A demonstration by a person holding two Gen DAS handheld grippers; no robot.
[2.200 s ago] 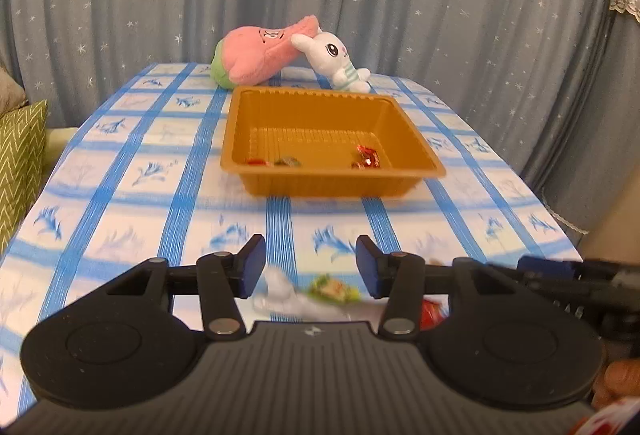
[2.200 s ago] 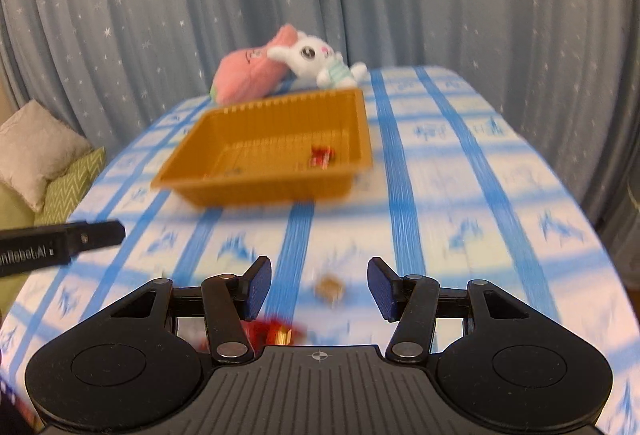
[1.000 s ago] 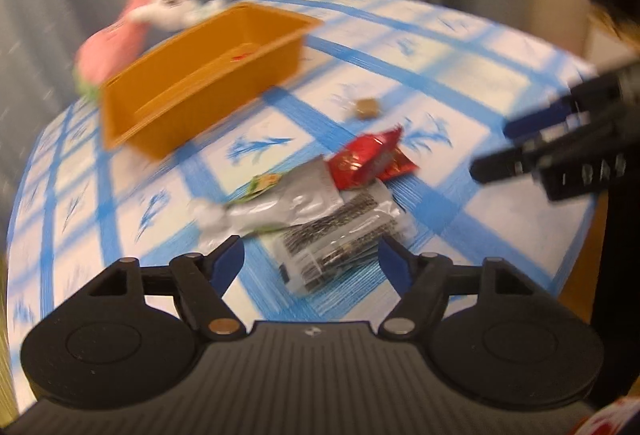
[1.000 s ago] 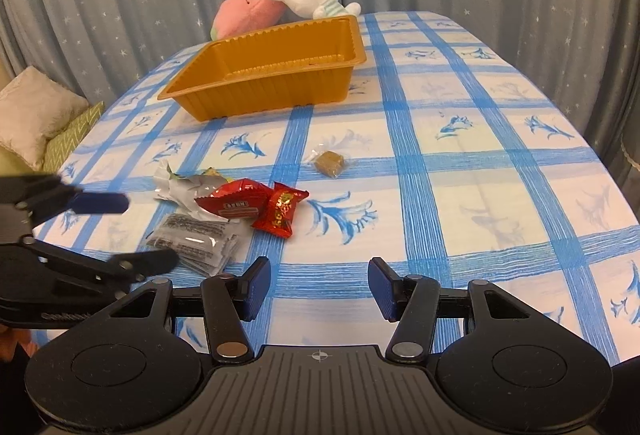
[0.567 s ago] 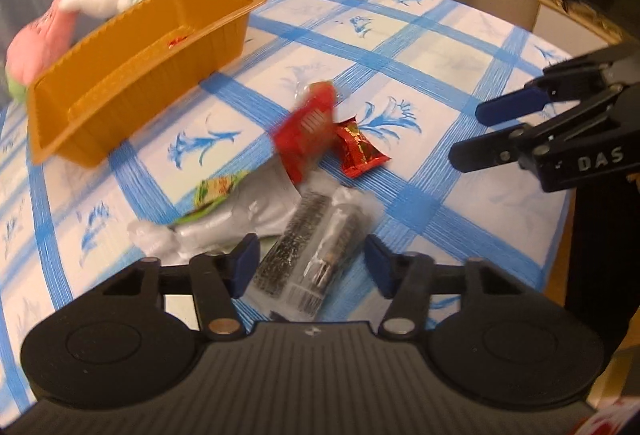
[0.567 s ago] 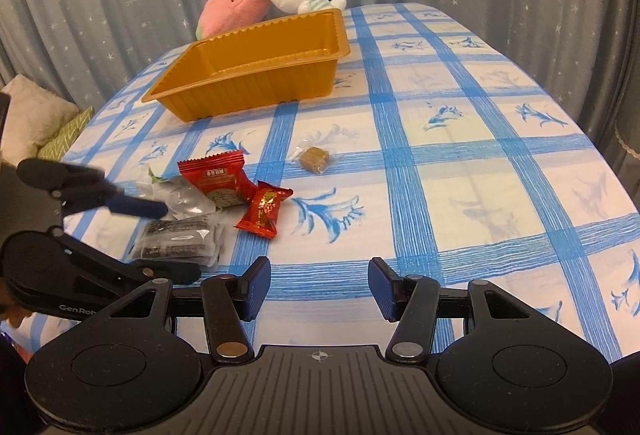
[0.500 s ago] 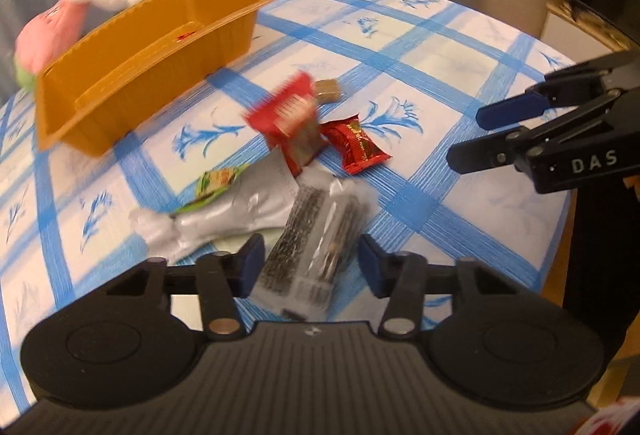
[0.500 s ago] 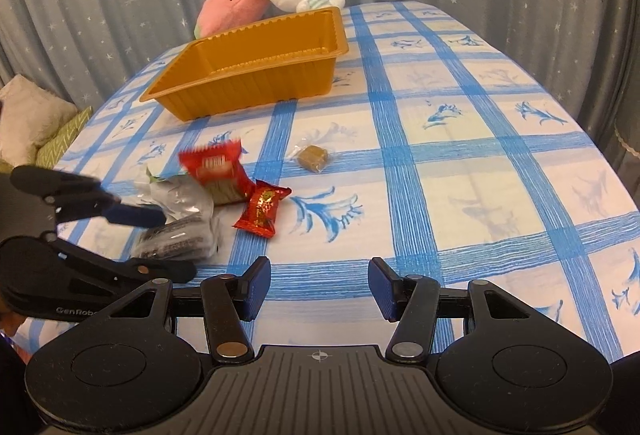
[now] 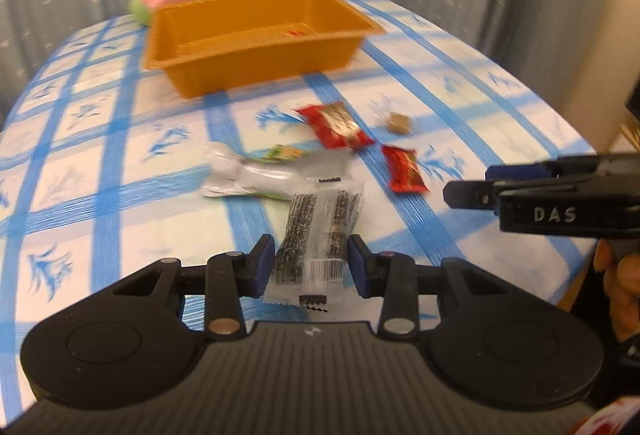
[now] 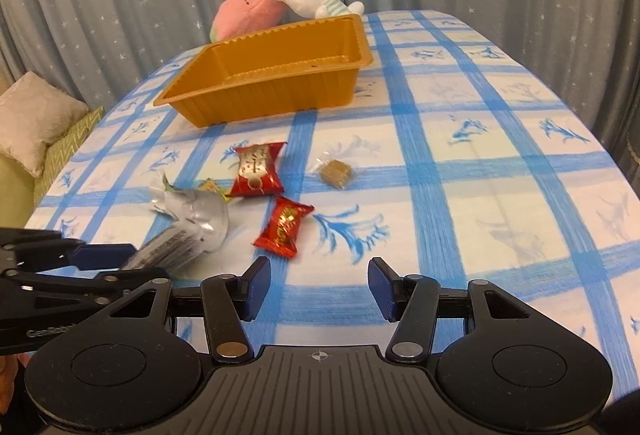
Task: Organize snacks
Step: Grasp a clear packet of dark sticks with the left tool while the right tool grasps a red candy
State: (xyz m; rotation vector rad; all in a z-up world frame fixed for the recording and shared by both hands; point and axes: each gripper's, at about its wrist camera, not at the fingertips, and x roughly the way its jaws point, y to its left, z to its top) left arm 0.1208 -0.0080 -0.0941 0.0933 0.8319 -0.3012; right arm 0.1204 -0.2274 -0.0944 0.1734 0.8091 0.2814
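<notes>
The left gripper [image 9: 312, 261] has its blue-padded jaws closing on a clear rectangular plastic packet of dark sesame-like bars [image 9: 318, 235], and in the left wrist view both pads look to be touching the packet's long edges near its lower end; the far end of the packet appears to lie over the crinkled silver foil wrapper [image 9: 256, 177] with a green and yellow printed end. To do this pickup well, the squeeze should finish firm enough that the slick film does not slide out, yet the packet is thin and floppy, so I judge a straight lift clear of the foil safer than a drag, which could pull the foil along. Just beyond lie a large red foil sachet with a gold panel [image 9: 336, 125], a smaller red candy wrapper [image 9: 404, 169] and a small brown cube sweet in clear wrap [image 9: 399, 123], all loose on the blue-checked white tablecloth [image 9: 100, 171]. The goal, an orange ribbed plastic tray [image 9: 256, 47], sits farther back, with a little red item already inside. The right gripper [image 10: 319, 289] hangs with its jaws parted and nothing between them, above bare cloth near the smaller red candy, well placed to take that piece next.
</notes>
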